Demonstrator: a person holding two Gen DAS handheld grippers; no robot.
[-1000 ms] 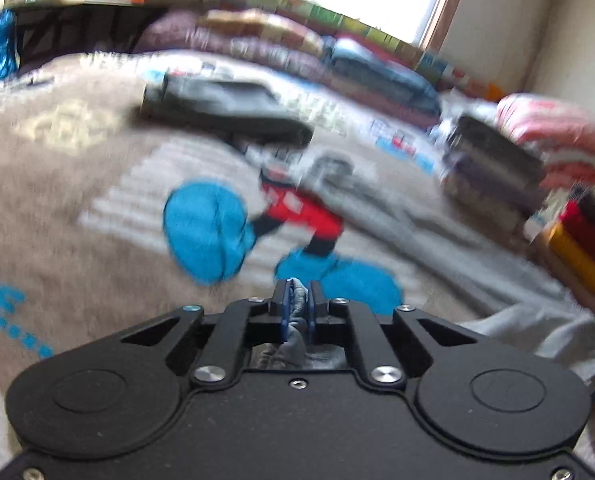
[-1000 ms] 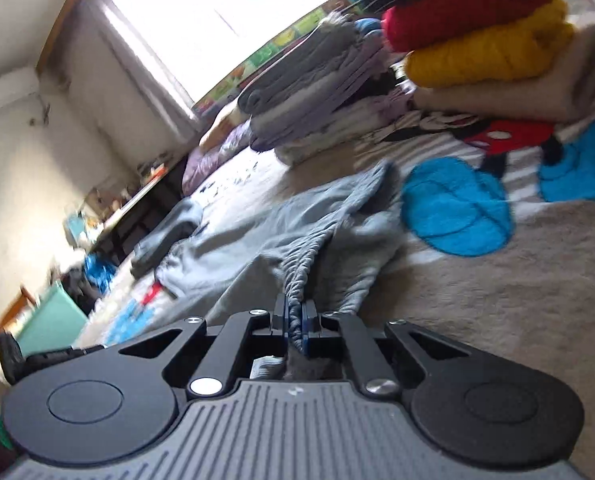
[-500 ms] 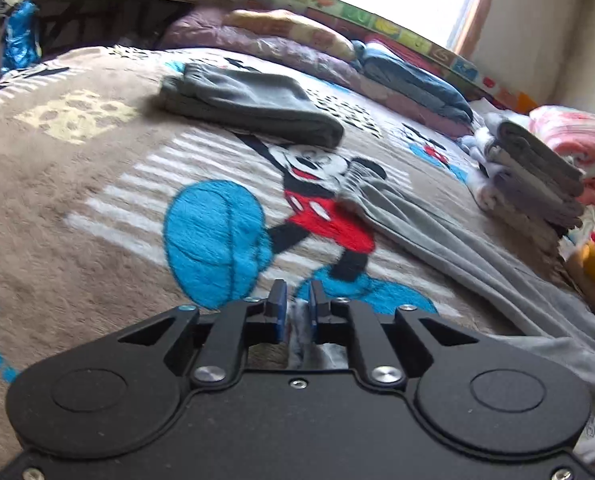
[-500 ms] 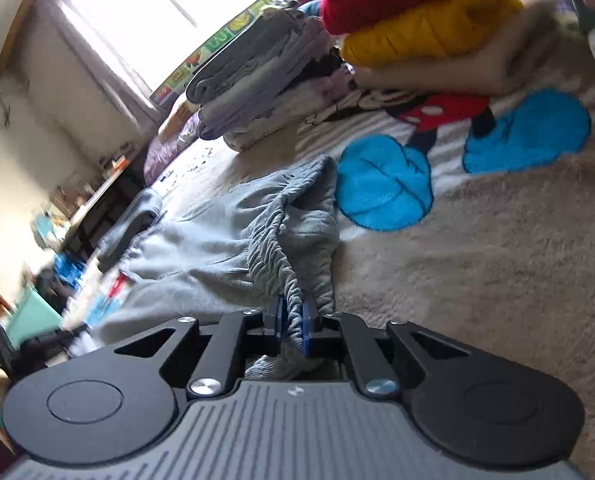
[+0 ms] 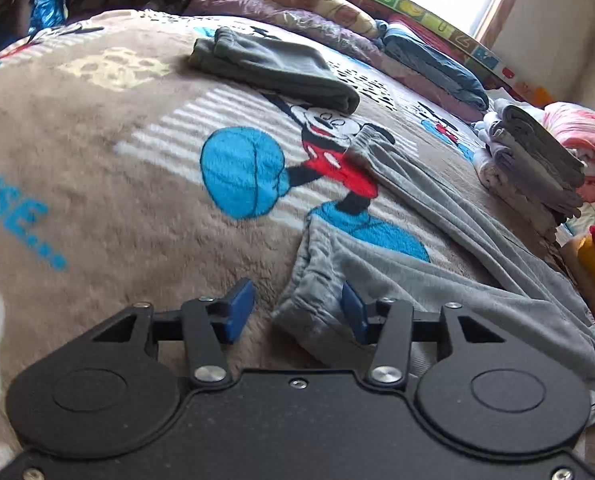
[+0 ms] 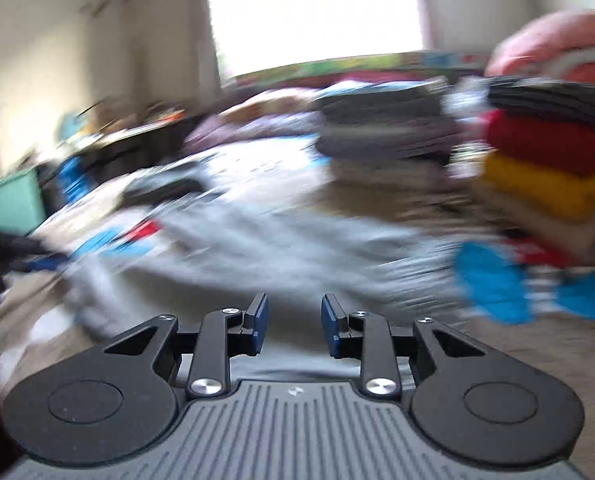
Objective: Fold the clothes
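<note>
Big bed (image 5: 97,184) with a fuzzy brown mouse-picture blanket (image 5: 145,240), grey pants (image 5: 437,280) spread flat across it, dark folded pants (image 5: 273,68) farther back, folded clothes stacks (image 5: 533,160) along its right edge.

Left gripper (image 5: 297,308) tilts downward, jaws opening; right gripper (image 6: 293,326) opening too.

We see the grey sweatpants (image 5: 437,280) spread flat across the cartoon-print blanket (image 5: 97,184) — legs apart, one cuff on the mouse's red shorts, the nearer cuff bunched — soft, wrinkled, unfolded.
</note>
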